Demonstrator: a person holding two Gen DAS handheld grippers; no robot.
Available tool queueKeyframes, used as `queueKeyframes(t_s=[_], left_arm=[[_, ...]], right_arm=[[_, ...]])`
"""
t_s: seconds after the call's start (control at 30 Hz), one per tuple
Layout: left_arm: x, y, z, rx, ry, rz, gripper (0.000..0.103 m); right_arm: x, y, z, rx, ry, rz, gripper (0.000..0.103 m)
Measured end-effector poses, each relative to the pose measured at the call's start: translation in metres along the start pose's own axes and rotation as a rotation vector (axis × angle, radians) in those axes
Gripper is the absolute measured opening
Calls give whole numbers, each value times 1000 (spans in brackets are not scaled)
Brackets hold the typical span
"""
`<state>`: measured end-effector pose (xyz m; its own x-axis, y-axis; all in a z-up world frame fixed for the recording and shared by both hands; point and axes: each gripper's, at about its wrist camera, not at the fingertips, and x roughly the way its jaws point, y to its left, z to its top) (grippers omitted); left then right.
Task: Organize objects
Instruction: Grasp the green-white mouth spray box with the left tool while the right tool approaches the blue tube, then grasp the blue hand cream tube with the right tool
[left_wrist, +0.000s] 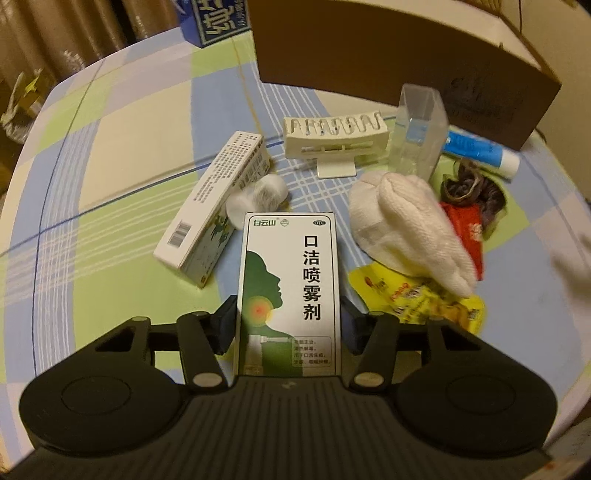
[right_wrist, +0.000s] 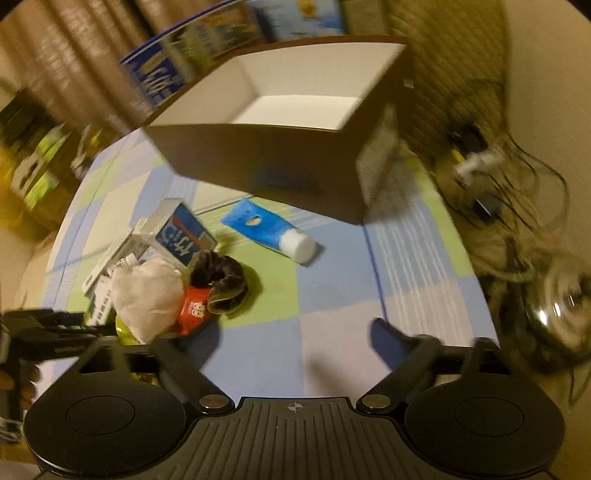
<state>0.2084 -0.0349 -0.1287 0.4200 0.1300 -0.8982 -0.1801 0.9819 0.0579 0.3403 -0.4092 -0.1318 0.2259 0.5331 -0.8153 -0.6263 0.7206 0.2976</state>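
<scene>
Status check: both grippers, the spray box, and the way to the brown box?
Left gripper shut on spray box. Right gripper open, holding nothing. Brown box open-topped beyond the clutter; clear case stands between.

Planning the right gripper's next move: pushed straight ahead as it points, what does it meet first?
Probably bare checked tablecloth; beyond it lie the blue tube with white cap and the brown cardboard box. Depth is unclear.

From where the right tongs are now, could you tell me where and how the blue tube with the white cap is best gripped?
Grip the blue tube across its flat body, just behind the white cap, coming down from above. It lies flat on the tablecloth, angled cap-forward, with bare cloth on both long sides, so the right tongs, now open, should probably turn to span its width.
</scene>
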Motion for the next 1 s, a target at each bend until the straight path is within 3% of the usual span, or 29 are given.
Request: queueKeyframes(t_s=[0.13,0.33,0.6,0.63,0.7,0.83,1.0], left_arm=[[-18,1,-3,-28,-26,11,51],[-41,11,-5,-92,-54,29,51],[-59,41,-10,-190,-71,79,51],[-60,46,-10,-197,-72,84,51],[-62,54,-11,-204,-74,90,51],[-59,69,-10,-211,-67,80,51],[-52,79,-2,-185,-57,53,51]], right_arm=[[23,4,16,-120,-29,47,59],[67,16,43,-294,-44,47,55],[118,21,50,-409,11,-2,52],[121,20,48,-418,16,-5,40],[121,20,44,-447,17,-3,30],[109,17,28,-449,14,0,28],[79,7,-9,-355,42,-14,28]])
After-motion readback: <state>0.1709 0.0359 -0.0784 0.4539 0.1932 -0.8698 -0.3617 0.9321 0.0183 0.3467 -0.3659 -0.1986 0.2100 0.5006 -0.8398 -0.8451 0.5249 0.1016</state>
